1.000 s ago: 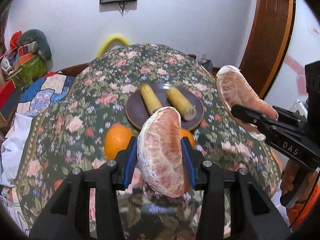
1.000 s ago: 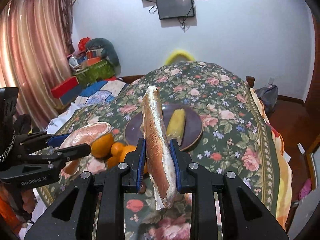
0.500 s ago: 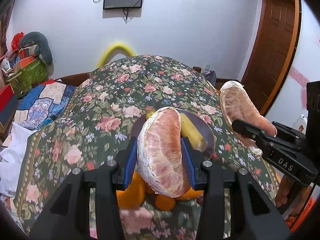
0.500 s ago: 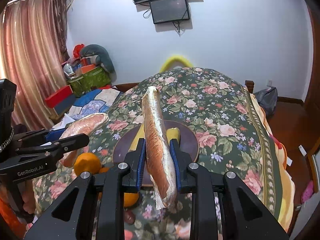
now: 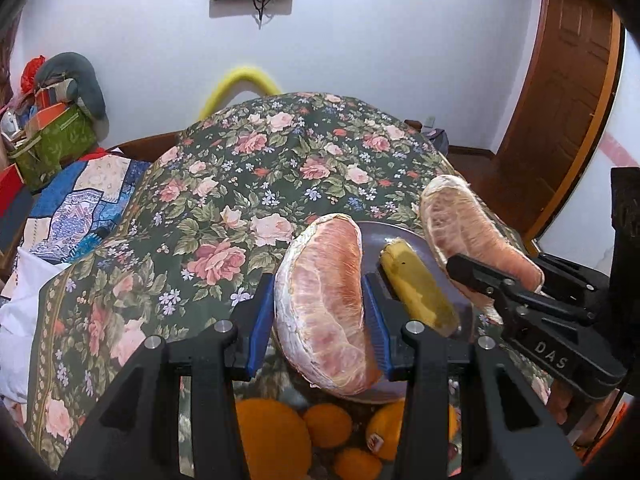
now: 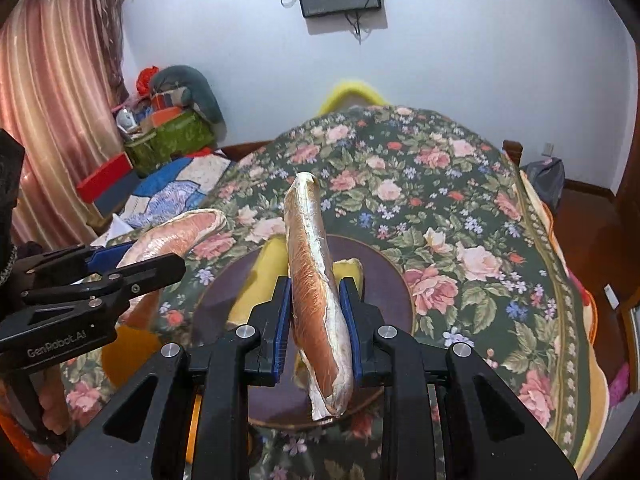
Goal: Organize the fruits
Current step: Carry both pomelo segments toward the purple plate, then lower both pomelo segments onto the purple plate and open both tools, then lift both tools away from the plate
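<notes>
Both tongs are loaded and over the flowered tablecloth (image 5: 224,208). The left gripper (image 5: 320,316) is clamped on a fat pomelo segment (image 5: 324,308), blue pads pressed to its two sides, the pink flesh standing up between the fingers and poking well past their tips. The right gripper (image 6: 316,312) pinches a second pomelo wedge (image 6: 316,292) edge-on, thin and tall, squeezed tight between its pads. Beneath and just beyond both segments sits the dark round plate (image 6: 384,276) with yellow corn pieces (image 5: 416,292) on it; the right-hand wedge hangs over the plate's middle. Oranges (image 5: 272,436) are bunched on the cloth at the plate's near edge, right under the left gripper.
</notes>
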A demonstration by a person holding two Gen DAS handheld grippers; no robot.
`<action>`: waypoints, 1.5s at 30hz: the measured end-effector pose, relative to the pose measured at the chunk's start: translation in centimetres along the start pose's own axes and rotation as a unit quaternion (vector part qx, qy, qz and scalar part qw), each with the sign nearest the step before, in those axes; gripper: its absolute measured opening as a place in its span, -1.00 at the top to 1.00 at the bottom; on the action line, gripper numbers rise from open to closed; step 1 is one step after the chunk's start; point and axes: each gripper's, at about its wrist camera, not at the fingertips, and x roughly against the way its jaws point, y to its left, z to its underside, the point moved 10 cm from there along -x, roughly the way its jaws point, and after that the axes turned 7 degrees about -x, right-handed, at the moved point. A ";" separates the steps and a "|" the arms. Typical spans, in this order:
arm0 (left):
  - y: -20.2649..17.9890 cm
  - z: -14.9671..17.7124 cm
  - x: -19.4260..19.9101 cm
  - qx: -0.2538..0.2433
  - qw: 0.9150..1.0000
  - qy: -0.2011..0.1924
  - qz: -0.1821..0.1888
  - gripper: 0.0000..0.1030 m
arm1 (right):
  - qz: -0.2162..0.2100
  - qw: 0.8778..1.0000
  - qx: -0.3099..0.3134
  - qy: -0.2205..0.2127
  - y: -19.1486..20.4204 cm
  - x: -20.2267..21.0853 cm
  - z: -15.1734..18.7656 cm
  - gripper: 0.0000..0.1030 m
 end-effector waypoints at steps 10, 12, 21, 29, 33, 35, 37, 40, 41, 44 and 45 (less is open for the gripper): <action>0.6 0.2 -3.4 0.029 0.998 0.040 0.027 0.17 | -0.001 0.999 0.003 0.039 0.6 -3.2 0.7 0.57; 0.7 0.3 -4.0 0.030 0.998 0.047 0.030 0.17 | -0.001 0.999 0.005 0.045 0.7 -3.7 0.8 0.57; 0.3 0.8 -5.0 0.026 0.997 0.070 0.035 0.17 | -0.003 0.998 0.009 0.058 1.1 -4.3 1.0 0.50; 0.6 0.3 -2.6 0.023 0.998 0.049 0.027 0.17 | 0.002 0.999 0.023 0.036 1.6 -1.5 0.7 0.50; 0.8 0.3 -0.7 0.019 0.999 0.035 0.014 0.13 | 0.001 0.999 0.028 0.028 2.0 0.0 0.7 0.50; 1.0 0.4 0.2 0.020 0.999 0.031 0.011 0.13 | 0.004 0.999 0.031 0.021 2.2 0.7 0.7 0.49; 1.1 0.6 1.1 0.022 0.999 0.027 0.010 0.13 | 0.007 0.999 0.030 0.016 2.3 1.5 0.8 0.48; 1.3 0.9 2.5 0.021 1.000 0.020 0.007 0.12 | 0.010 1.000 0.027 0.009 2.5 2.6 0.8 0.42; 1.4 1.0 3.0 0.021 1.000 0.016 0.006 0.06 | 0.012 1.000 0.025 0.005 2.6 3.0 0.9 0.33; 1.6 1.4 4.5 0.019 1.000 0.008 0.000 -0.05 | 0.024 0.999 0.027 -0.004 2.7 3.9 1.3 0.17; 1.7 1.7 5.0 0.019 1.000 0.008 0.000 -0.06 | 0.028 0.999 0.028 -0.005 2.8 4.2 1.4 0.16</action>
